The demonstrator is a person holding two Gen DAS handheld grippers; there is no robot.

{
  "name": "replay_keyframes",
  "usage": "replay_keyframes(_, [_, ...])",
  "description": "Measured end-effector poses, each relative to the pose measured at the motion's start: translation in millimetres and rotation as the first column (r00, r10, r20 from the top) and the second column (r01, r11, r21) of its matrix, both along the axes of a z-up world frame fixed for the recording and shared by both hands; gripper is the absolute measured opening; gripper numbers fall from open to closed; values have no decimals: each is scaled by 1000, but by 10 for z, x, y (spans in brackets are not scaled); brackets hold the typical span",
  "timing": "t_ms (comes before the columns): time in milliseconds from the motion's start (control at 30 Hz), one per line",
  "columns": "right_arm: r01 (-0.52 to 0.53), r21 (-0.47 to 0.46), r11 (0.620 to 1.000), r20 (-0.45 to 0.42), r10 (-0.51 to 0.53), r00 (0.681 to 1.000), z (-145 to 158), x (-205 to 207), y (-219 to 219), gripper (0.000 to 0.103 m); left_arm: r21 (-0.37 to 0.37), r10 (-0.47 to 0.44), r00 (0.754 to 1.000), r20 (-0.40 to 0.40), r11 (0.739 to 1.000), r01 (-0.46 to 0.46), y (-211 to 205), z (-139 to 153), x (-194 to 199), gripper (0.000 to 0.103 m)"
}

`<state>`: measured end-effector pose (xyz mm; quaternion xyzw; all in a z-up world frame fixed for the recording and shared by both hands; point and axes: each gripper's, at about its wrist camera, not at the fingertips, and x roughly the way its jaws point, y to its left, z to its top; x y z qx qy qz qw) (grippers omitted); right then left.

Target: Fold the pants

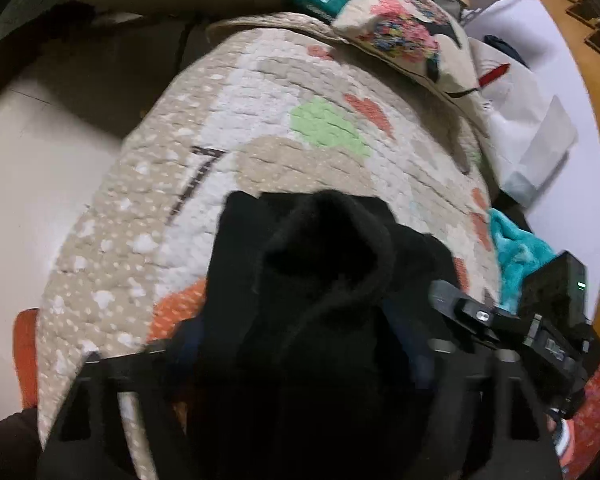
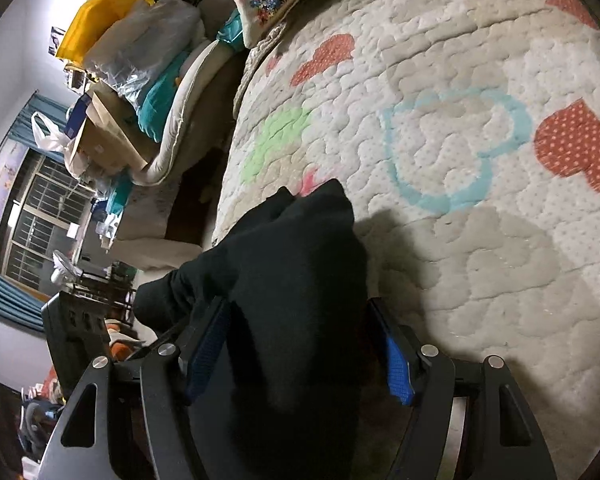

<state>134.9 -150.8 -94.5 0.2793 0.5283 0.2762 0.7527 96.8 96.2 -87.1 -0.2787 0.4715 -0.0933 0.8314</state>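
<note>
A bed fills both views, covered by a quilted bedspread [image 2: 480, 248] of puffy, stitched cream and beige cloth printed with orange dotted hearts, a pale green heart and a light blue outline of joined hearts. On it, at the near edge, lie the black pants [image 1: 324, 280], a soft, matte, fleecy heap bunched into thick rounded folds.

A flower-printed pillow [image 1: 404, 32] rests at the head of the bed, with a teal fluffy cloth [image 1: 516, 256] at the bedspread's edge. Only the right wrist view shows the barred window [image 2: 40, 216] with blue curtains, and a heap of plastic bags [image 2: 140, 36] and a cardboard box beside the bed. Only the left wrist view shows the bare pale floor and the white sheet with a red mark beyond the pillow.

The left tool [image 1: 300, 344] has black fabric filling the gap between its fingers; whether they press on it I cannot tell. The right tool [image 2: 300, 344] stands with its blue ribbed pads [image 2: 398, 364] apart, the pants draped between them, the near pad clear of the cloth.
</note>
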Motion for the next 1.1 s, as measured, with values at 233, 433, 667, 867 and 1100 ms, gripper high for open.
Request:
replay_keyframes(233, [5,41,999,6,-6,1000,78,-71,20,47,-49,1,1000,6,999,0,38,96,-62,40])
replay_keyframes(433, [15,59,998,32,-17,999,208,-147,-11,37,-90,3,999,32,996,0,23,231,-85,38])
replay_keyframes(667, [37,68,997,56,-41,998,361,-134,-110,35,-126,6,998,62,992,2,-61,356,-4,38])
replay_keyframes(867, [52,24,998,87,-54,995,609,-14,-262,35,-144,-6,997,78,989,17,-229,515,138,38])
replay_keyframes(1100, [59,-20,998,108,-57,993,863,278,-382,35,-43,-43,994,100,998,48,-464,800,428,38])
